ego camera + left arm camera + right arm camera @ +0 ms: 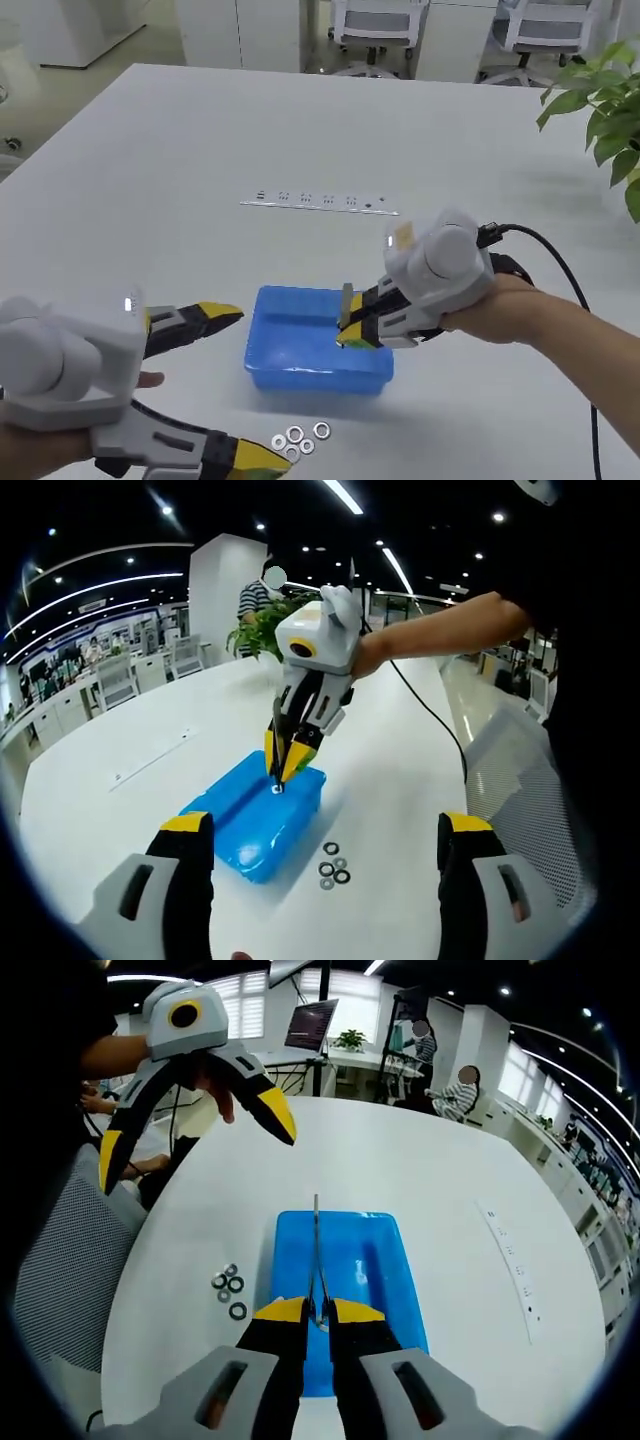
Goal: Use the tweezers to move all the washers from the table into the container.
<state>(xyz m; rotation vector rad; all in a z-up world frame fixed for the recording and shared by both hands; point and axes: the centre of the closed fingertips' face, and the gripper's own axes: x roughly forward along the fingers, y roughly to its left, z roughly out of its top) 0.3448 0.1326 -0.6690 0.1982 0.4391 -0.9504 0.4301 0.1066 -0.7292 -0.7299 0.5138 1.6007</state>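
A blue container (300, 372) stands on the white table (200, 150). Just in front of it lie several silver washers (300, 440), loose in a cluster. My right gripper (352, 334) is shut on thin metal tweezers (346, 300) and hovers over the container's right part. In the right gripper view the tweezers (316, 1250) point along the container (375, 1290), with the washers (229, 1288) to its left. In the left gripper view a small pale speck sits at the tweezers' tip (277, 788) over the container (245, 825). My left gripper (222, 388) hangs open left of the container, nothing between its jaws.
A flush socket strip (320, 200) is set in the table beyond the container. A green plant (600, 110) stands at the far right edge. A black cable (560, 270) trails from the right gripper. Office chairs (375, 25) stand behind the table.
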